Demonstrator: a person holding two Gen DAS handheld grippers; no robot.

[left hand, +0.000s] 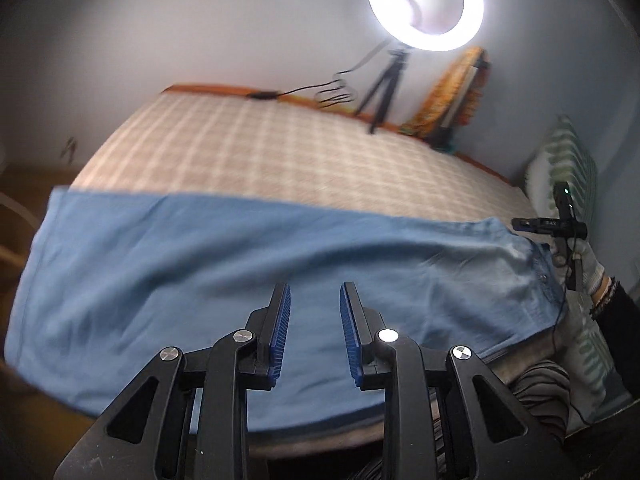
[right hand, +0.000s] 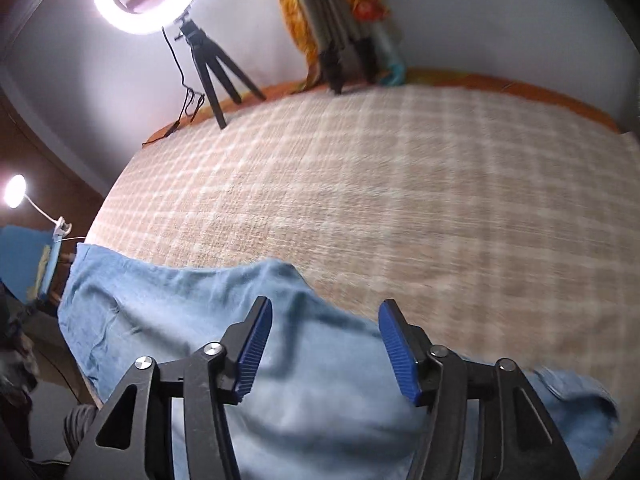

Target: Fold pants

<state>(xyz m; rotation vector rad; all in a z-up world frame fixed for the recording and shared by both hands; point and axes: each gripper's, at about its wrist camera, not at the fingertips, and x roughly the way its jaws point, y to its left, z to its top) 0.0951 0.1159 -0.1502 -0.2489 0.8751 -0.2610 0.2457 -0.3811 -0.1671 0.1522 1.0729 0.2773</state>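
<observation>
1. While the left gripper [left hand: 315,336] hangs with its jaws a little apart and nothing between them, the blue pants [left hand: 224,264] lie just beyond its tips, spread lengthwise along the near edge of the checked bed [left hand: 280,152].
2. The right gripper [right hand: 326,350], jaws wide and empty, hovers over the pants' end at about 7 o'clock.
3. Judging by the long flat shape, one lengthwise fold seems done; crosswise folds remain.
4. Farthest off, a ring light [left hand: 426,0] stands at 1 o'clock.

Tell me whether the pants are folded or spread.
Cannot tell: the pants lie flat along the bed, one long blue band.
</observation>
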